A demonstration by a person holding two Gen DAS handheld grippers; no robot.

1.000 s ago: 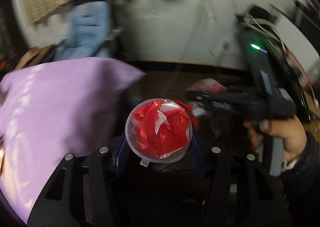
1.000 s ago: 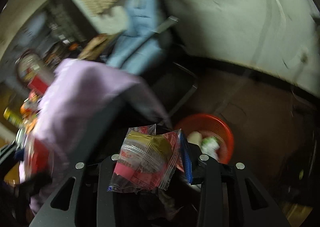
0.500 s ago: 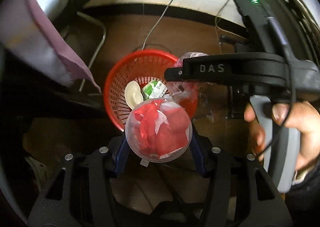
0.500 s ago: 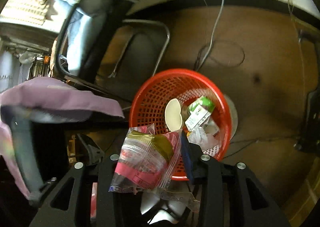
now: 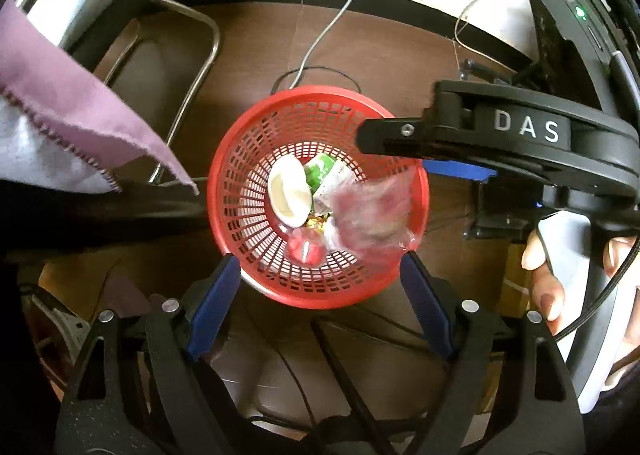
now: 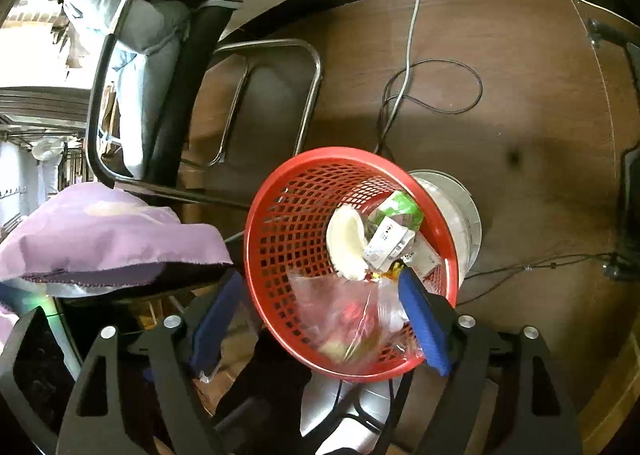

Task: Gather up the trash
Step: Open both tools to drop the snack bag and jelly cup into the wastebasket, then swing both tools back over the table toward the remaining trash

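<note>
A red mesh basket (image 5: 240,191) (image 6: 280,223) stands on the brown floor below both grippers. It holds a white cup (image 5: 289,191) (image 6: 347,243), a green and white carton (image 5: 326,175) (image 6: 394,227), the clear container with red paper (image 5: 306,249) and a blurred clear snack bag (image 5: 374,211) (image 6: 348,319). My left gripper (image 5: 320,299) is open and empty above the basket's near rim. My right gripper (image 6: 320,319) is open and empty above the basket; it also shows from the side in the left wrist view (image 5: 460,147).
A chair with a chrome frame (image 5: 200,67) (image 6: 272,95) stands left of the basket. A purple cloth (image 5: 72,111) (image 6: 100,239) hangs at the left. Cables (image 5: 320,35) (image 6: 432,87) lie on the floor beyond the basket. A white round object (image 6: 460,215) sits behind it.
Both grippers opened over the basket. The container with red paper dropped from the left gripper into the basket; the snack bag left the right gripper and shows blurred in the basket.
</note>
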